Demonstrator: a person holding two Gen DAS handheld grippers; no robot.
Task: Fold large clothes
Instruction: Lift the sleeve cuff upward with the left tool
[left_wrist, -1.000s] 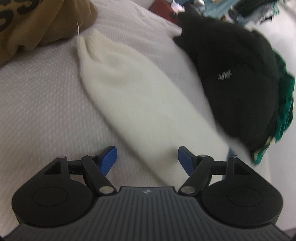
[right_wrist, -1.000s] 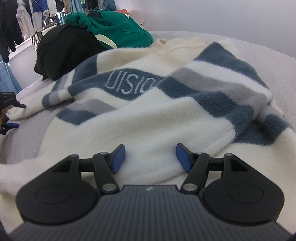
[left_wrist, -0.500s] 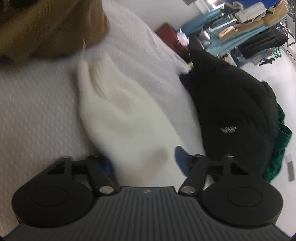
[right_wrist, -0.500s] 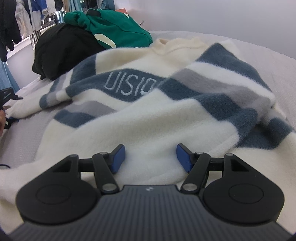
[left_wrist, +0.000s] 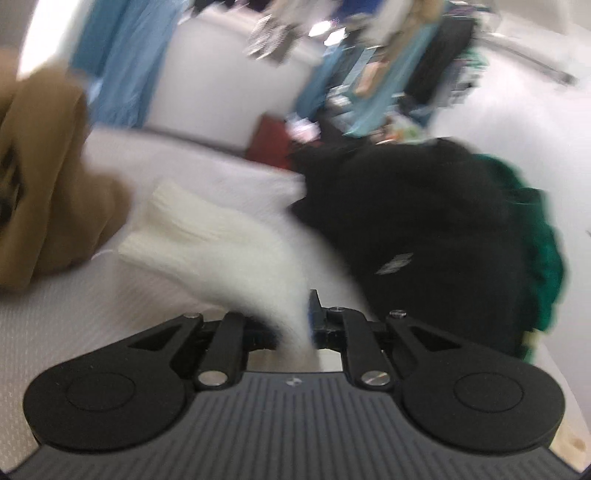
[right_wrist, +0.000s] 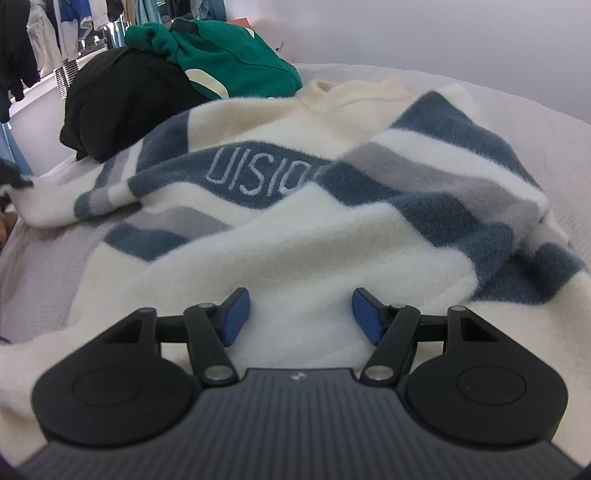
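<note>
A cream fleece sweater (right_wrist: 295, 236) with blue and grey stripes and white lettering lies spread on the white bed (right_wrist: 517, 122). My left gripper (left_wrist: 295, 325) is shut on its cream sleeve (left_wrist: 229, 240), whose ribbed cuff points away to the left. The left wrist view is blurred. My right gripper (right_wrist: 299, 314) is open, its blue pads (right_wrist: 234, 314) resting low over the sweater's near cream hem.
A black garment (left_wrist: 424, 229) and a green one (left_wrist: 543, 251) are piled at the bed's right edge; both also show in the right wrist view (right_wrist: 125, 99). A brown garment (left_wrist: 48, 199) lies left of the sleeve. Hanging clothes (left_wrist: 388, 66) fill the background.
My left gripper has closed on the cream sleeve and lifted and tilted up, so the room now shows. The right gripper has stayed still and open.
</note>
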